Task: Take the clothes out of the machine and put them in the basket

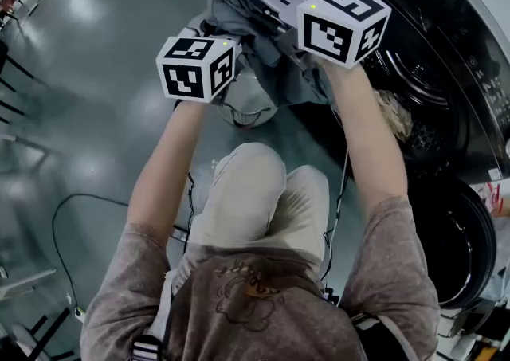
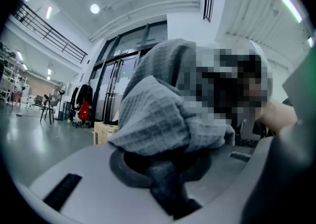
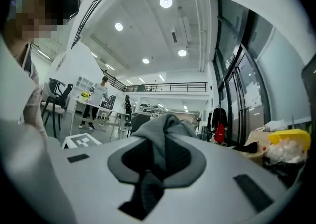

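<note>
I hold one grey waffle-knit garment (image 1: 256, 88) up in the air with both grippers, in front of the dark washing machine (image 1: 446, 41). My left gripper (image 2: 165, 168) is shut on a fold of it, and the cloth bulges over the jaws. A thinner ridge of the same garment (image 3: 165, 134) is pinched in my right gripper (image 3: 153, 163), which is also shut. In the head view the marker cubes (image 1: 198, 67) sit side by side at the top, and the cloth hangs below them. Something pale and fluffy (image 1: 394, 112) lies in the drum opening. No basket shows.
The machine's round door (image 1: 454, 240) stands open at the lower right. Black cables (image 1: 80, 208) run over the grey floor at the left. A cardboard box (image 2: 104, 131) and chairs stand by the glass front. People stand at a table (image 3: 98, 102) farther off.
</note>
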{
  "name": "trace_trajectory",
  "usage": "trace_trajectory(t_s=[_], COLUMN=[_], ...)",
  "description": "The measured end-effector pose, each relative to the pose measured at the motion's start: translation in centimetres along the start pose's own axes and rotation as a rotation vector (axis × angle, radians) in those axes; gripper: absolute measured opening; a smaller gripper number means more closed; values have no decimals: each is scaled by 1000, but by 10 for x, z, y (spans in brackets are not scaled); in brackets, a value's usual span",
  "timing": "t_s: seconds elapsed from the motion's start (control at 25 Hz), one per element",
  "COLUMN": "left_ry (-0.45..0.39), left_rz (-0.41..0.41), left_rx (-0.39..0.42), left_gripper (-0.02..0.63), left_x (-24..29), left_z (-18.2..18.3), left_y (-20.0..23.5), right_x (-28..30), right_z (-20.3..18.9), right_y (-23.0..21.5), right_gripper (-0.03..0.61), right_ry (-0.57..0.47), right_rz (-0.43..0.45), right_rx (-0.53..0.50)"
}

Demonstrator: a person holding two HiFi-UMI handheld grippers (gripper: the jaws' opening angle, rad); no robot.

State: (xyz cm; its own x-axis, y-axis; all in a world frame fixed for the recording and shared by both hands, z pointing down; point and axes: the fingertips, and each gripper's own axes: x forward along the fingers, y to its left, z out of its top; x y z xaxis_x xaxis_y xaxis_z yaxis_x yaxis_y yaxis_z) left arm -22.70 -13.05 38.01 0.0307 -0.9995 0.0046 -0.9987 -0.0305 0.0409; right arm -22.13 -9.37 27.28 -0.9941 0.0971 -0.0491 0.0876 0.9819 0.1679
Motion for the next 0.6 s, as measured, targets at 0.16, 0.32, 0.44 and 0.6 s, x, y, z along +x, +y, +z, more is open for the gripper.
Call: trace_trajectory(t_s=[0.16, 0.32, 0.44, 0.6], left_ry=[3, 53, 107, 203], left_rz=[25, 17, 12, -2], left_rx=[3, 1, -23, -65], left_gripper=[91, 92, 94, 96], left_x=[6, 17, 25, 37], left_z=[1, -25, -59, -113], left_y=[16, 15, 13, 9], right_x=[7, 1, -8, -25], right_z=[-3, -30, -64, -126], right_y=[-7, -22, -37, -61], right_gripper=[57, 58, 60, 66], right_ry=[-6, 37, 98, 156], right_rz=[8, -30, -82, -147], right_rx=[8, 20, 26, 127])
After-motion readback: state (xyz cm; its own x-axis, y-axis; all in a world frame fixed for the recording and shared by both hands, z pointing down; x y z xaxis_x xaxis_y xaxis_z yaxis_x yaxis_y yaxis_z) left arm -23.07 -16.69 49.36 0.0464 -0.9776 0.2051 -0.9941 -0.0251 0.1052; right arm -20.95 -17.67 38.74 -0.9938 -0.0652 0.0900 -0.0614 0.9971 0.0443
